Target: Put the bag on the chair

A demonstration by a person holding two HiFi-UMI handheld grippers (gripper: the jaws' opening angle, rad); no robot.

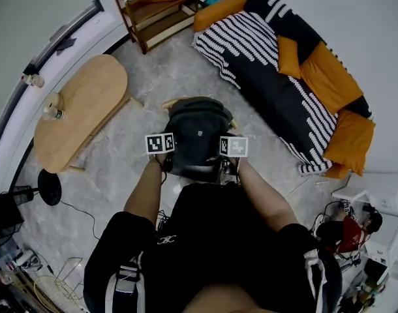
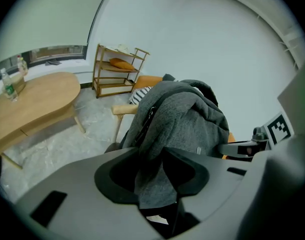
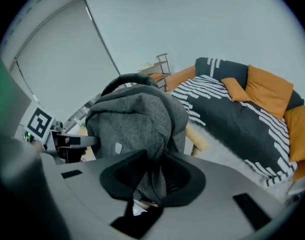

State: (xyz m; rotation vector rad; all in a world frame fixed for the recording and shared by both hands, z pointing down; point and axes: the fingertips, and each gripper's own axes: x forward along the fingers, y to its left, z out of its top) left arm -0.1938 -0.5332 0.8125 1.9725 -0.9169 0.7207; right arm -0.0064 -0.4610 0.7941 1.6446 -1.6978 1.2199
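One bag [image 1: 198,132], one chair [image 2: 123,110], one table [image 1: 81,109], one shelf [image 1: 161,12], one sofa [image 1: 277,90], two grippers [image 2: 156,183] [image 3: 151,178].

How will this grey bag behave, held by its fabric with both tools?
Probably floppy: the bag folds and bunches where the left tool and right tool pinch it. It likely sags between them, and its woven-looking cloth seems unlikely to slip.

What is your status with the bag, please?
Left gripper shut on grey bag, right gripper too. Bag held over wooden chair; seated or not, can't tell. Table and sofa stand apart.
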